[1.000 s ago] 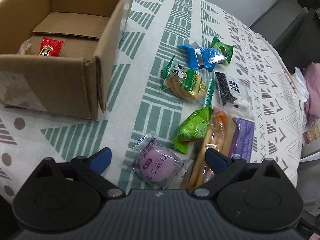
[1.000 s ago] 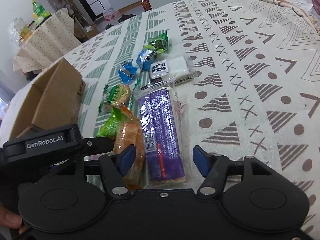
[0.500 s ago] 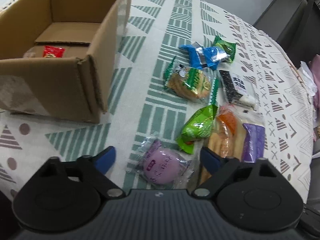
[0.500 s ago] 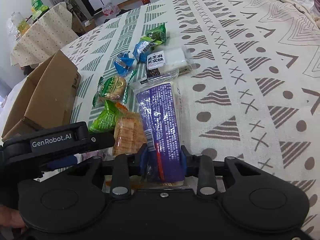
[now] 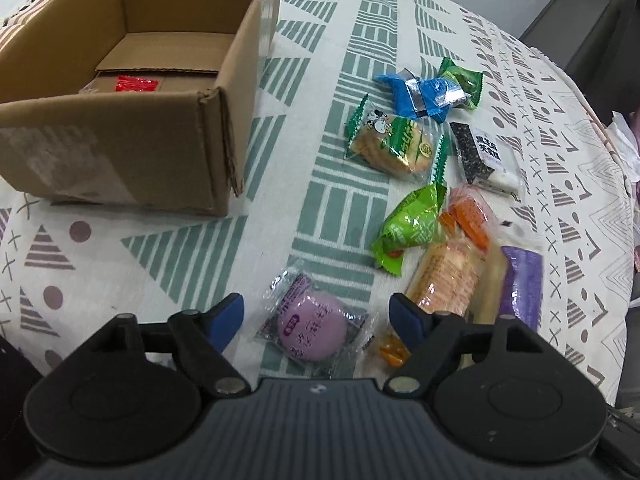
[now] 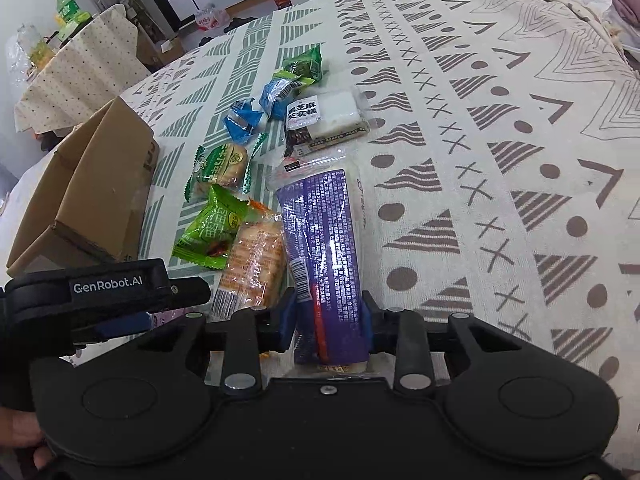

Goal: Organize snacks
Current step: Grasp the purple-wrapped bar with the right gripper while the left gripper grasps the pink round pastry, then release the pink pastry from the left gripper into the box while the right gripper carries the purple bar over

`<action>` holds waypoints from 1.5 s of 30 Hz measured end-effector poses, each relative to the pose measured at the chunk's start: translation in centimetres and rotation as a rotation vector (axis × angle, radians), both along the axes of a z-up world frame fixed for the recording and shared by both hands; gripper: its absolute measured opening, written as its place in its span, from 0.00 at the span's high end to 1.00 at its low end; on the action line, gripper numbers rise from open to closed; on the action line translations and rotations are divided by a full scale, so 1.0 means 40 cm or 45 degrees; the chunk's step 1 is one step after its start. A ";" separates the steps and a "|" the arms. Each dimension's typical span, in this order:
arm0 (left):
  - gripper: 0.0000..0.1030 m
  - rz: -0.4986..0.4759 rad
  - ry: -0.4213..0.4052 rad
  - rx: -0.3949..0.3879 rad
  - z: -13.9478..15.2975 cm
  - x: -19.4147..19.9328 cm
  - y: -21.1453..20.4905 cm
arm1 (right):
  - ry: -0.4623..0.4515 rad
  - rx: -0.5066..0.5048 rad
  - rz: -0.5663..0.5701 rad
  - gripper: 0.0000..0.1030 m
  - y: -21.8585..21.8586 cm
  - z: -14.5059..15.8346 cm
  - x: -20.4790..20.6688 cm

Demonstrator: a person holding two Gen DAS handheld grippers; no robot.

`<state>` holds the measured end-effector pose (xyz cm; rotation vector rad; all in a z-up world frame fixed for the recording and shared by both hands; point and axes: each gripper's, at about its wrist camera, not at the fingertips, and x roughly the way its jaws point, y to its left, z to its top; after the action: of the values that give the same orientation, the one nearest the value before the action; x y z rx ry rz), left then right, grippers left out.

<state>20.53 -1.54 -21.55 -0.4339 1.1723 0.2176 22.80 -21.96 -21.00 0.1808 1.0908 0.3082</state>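
Your right tool has just closed on the purple packet, nearest you, right of the box. Lift it straight, clear of the orange packet. Your left tool, wide, straddles the round purple snack.

A patterned tablecloth carries a cardboard box and scattered wrapped snacks.

Right hand-held gripper clamps the purple snack packet on the tablecloth.
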 end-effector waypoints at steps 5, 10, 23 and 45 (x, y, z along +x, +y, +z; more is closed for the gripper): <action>0.19 -0.026 0.011 0.023 -0.007 -0.016 -0.003 | 0.021 -0.032 0.016 0.62 0.012 -0.005 -0.010; 0.19 -0.161 0.063 0.157 -0.021 -0.002 -0.042 | 0.022 -0.037 0.005 0.62 0.012 -0.011 -0.009; 0.45 -0.161 0.033 0.196 -0.015 -0.011 -0.034 | -0.005 -0.059 0.038 0.65 0.023 -0.027 0.003; 0.57 -0.051 -0.170 0.077 0.153 -0.091 0.048 | -0.101 0.061 0.018 0.69 0.029 0.111 -0.056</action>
<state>16.88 0.39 -15.44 -0.3658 1.0399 0.1857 20.58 -20.81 -16.57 0.2020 1.0068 0.3515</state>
